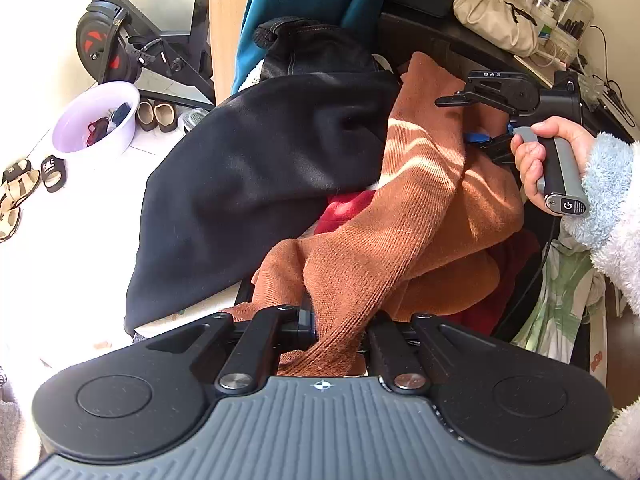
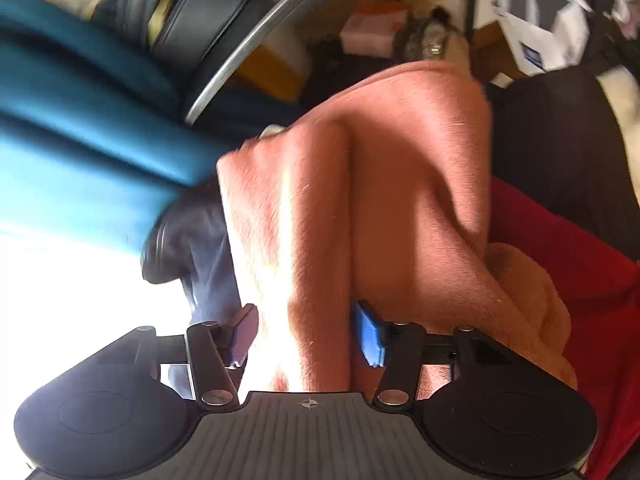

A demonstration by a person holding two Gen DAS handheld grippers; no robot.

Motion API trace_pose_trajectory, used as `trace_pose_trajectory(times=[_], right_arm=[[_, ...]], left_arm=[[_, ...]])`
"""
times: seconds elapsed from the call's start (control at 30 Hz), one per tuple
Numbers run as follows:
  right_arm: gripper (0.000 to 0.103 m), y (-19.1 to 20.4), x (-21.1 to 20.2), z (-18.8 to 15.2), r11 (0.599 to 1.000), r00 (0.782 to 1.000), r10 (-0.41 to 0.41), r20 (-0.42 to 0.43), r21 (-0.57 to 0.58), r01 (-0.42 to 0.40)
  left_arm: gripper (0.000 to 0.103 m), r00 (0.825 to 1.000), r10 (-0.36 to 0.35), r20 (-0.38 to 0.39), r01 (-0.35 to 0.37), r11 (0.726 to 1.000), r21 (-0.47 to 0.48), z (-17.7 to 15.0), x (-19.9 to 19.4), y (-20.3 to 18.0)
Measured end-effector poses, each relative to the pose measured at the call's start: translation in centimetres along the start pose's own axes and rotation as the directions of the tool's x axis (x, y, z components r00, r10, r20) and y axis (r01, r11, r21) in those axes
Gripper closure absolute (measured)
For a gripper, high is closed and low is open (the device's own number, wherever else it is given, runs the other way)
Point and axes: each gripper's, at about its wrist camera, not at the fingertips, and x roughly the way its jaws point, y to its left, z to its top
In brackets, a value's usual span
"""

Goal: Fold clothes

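1. Black garment [image 1: 256,168], left of the pile: it lies spread over the near-left part of the heap and hangs off its edge. Leave it where it is for now.

2. Left tool [image 1: 340,336], near centre: clenched on a bunched strip of the orange knit garment [image 1: 404,240], which runs up from your jaws across the pile. Keep this grip firm; it is your anchor corner.

3. Red garment [image 1: 344,208], under the orange knit: only patches show. When you lift, watch that it does not ride up with the knit.

4. Orange knit garment, centre to right: crumpled on top of the heap, with 1 long fold reaching the far right.

5. Right tool [image 2: 310,336], far right: released, its jaws standing apart with a ridge of the orange knit between the 2 pads [image 2: 370,336]; I judge neither pad presses it. In the left view your hand [image 1: 548,156] holds its handle beside the fabric.

Advice: close the right tool on a single edge, not the thick ridge, then draw both tools apart to stretch the garment flat before folding.
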Motion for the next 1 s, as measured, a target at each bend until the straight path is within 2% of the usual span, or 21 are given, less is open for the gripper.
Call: trace_pose_trajectory(times=[0.07, 0.1, 0.13, 0.2, 0.27, 0.4, 0.5, 0.57, 0.63, 0.77, 0.83, 0.97, 1.0], right_arm=[[0.04, 0.9, 0.9, 0.0, 0.999, 0.999, 0.014, -0.032, -0.029, -0.015], [0.042, 1.3, 1.3, -0.2, 0.999, 0.999, 0.011, -0.05, -0.049, -0.013], [0.048, 1.7, 1.7, -0.4, 0.997, 0.998, -0.005, -0.068, -0.076, -0.001], [0.093, 3.0, 2.5, -0.7, 0.991, 0.993, -0.045, -0.108, -0.131, 0.031], [0.094, 3.8, 2.1, -0.9, 0.991, 0.992, -0.028, -0.119, -0.135, 0.012], [0.095, 6.2, -2.6, -0.8, 0.98, 0.992, 0.118, -0.05, -0.152, -0.124], [0.095, 7.9, -8.0, 0.3, 0.959, 0.978, 0.205, 0.031, -0.209, -0.194], [0.095, 8.8, -12.5, 1.3, 0.94, 0.964, 0.25, 0.091, -0.262, -0.219], [0.095, 9.6, -17.1, 2.1, 0.921, 0.941, 0.301, 0.156, -0.304, -0.244], [0.095, 10.1, -26.9, 2.5, 0.871, 0.871, 0.413, 0.266, -0.396, -0.292], [0.095, 10.1, -31.0, 2.1, 0.844, 0.834, 0.466, 0.295, -0.431, -0.319], [0.095, 9.3, -37.4, 0.7, 0.798, 0.759, 0.567, 0.32, -0.443, -0.41], [0.095, 8.9, -38.8, 0.3, 0.789, 0.745, 0.583, 0.324, -0.447, -0.422]], left_arm=[[0.098, 1.0, 0.006, -0.016, -0.006, 1.0, -0.006, 0.0, 0.3, 0.0], [0.098, 1.0, 0.01, -0.023, -0.01, 1.0, -0.011, 0.0, 0.4, 0.0], [0.098, 1.0, 0.013, -0.026, -0.013, 1.0, -0.013, 0.1, 0.5, -0.1], [0.098, 1.0, 0.026, -0.016, -0.026, 1.0, -0.012, 0.4, 0.1, -0.2], [0.098, 0.999, 0.038, 0.016, -0.038, 0.999, -0.023, 1.0, -0.7, -0.1], [0.098, 0.994, 0.027, 0.108, -0.013, 0.991, -0.132, 3.1, -3.0, 1.3], [0.098, 0.975, 0.017, 0.223, 0.015, 0.99, -0.143, 5.3, -6.2, 0.6], [0.098, 0.949, 0.004, 0.315, 0.03, 0.994, -0.106, 6.8, -8.8, -0.8], [0.099, 0.919, -0.033, 0.393, 0.061, 0.996, -0.058, 8.2, -11.4, -2.2], [0.099, 0.831, -0.116, 0.544, 0.12, 0.992, 0.028, 10.3, -17.1, -4.4], [0.099, 0.778, -0.157, 0.609, 0.145, 0.987, 0.071, 11.0, -20.0, -5.5], [0.099, 0.689, -0.252, 0.679, 0.21, 0.967, 0.145, 11.6, -24.5, -7.6], [0.099, 0.677, -0.259, 0.689, 0.215, 0.965, 0.152, 11.7, -25.4, -8.2]])
